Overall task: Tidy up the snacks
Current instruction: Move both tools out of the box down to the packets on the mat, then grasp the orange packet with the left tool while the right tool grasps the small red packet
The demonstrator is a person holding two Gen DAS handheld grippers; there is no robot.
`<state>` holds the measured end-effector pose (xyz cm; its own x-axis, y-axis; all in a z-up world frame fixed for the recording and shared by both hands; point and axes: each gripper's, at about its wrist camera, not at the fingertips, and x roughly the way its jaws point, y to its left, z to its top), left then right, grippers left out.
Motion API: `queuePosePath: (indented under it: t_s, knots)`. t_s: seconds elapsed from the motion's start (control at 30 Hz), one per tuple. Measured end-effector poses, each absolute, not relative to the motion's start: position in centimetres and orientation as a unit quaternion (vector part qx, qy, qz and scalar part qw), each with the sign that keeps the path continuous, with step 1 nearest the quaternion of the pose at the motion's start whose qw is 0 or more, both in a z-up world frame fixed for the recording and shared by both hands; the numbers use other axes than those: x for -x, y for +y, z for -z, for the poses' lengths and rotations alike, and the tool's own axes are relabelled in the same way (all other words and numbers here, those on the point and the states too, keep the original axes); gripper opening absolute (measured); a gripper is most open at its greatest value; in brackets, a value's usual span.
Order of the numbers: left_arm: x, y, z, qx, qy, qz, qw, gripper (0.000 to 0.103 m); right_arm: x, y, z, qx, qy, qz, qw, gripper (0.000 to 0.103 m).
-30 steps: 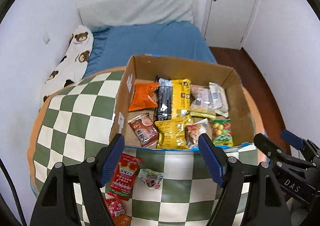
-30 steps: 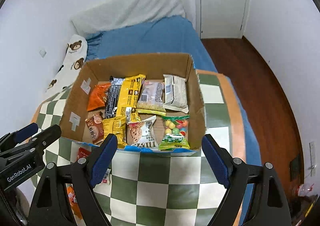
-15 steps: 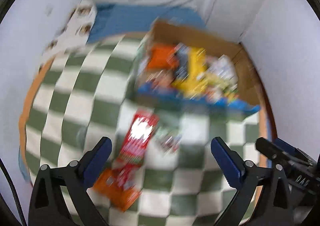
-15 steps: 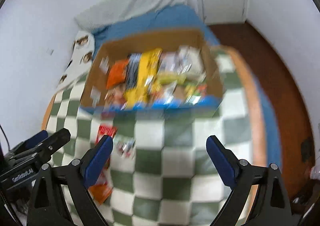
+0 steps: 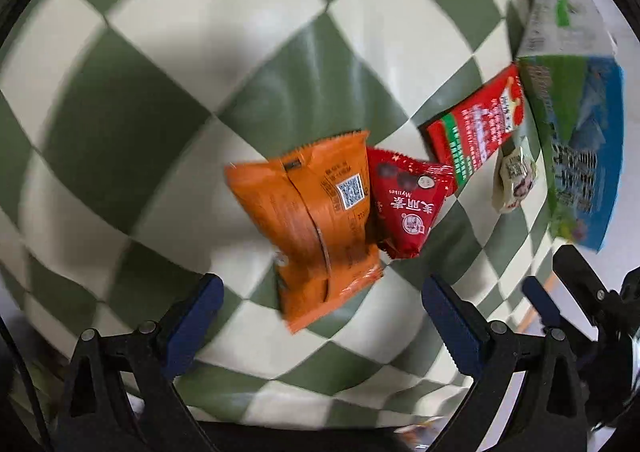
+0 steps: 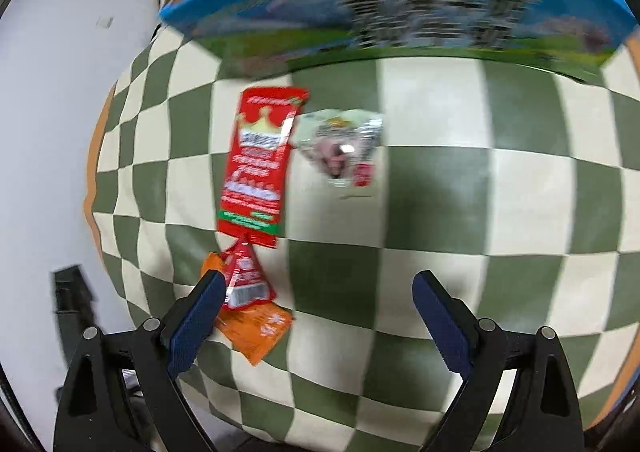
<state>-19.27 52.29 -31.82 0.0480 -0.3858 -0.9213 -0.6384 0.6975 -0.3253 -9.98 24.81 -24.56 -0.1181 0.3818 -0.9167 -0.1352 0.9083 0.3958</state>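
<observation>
Both grippers point steeply down at the checkered tablecloth (image 5: 168, 100), where four loose snacks lie outside the cardboard box (image 6: 400, 4). The left gripper (image 5: 320, 304) hangs with its jaws spread wide and empty, the orange packet (image 5: 312, 220) lying between and just beyond its blue pads, its right edge touching the small red packet (image 5: 408, 204). The right gripper (image 6: 316, 304) is likewise released and holds nothing; its jaws have just been opening, with only bare cloth between them. To do this pick well, the left jaws should probably straddle the orange packet across its narrow width and close on its puffed middle, clear of the red neighbour, so that only one snack lifts. The left view shows the orange packet's printed back and code square; the right view hides most of it behind a pad, but shows the long red sachet (image 6: 260, 164) and the pale wrapped snack (image 6: 344, 144) just beside it, near the box's blue front.
</observation>
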Motion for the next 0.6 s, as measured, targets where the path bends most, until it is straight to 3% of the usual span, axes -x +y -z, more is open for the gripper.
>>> queuePosePath:
  t_s: [0.1,0.17,0.23,0.3,0.6]
  knots:
    - [18.7,51.7,33.1,0.369,0.680,-0.108,0.624,0.100,9.9,27.2,25.1,-0.079,0.727,-0.213,0.648,0.095]
    - [18.5,51.5,33.4,0.362,0.675,-0.109,0.633,0.092,9.9,28.3,25.3,-0.080,0.731,-0.223,0.640,0.091]
    - [18.5,51.3,33.0,0.346,0.673,-0.100,0.645,0.073,10.0,29.3,25.7,-0.081,0.735,-0.233,0.632,0.085]
    - [18.6,51.4,32.7,0.327,0.677,-0.096,0.652,0.065,10.1,30.2,26.0,-0.077,0.738,-0.242,0.626,0.077]
    - [20.8,53.7,32.3,0.313,0.685,-0.094,0.651,0.063,12.0,34.5,29.8,-0.072,0.770,-0.270,0.574,0.075]
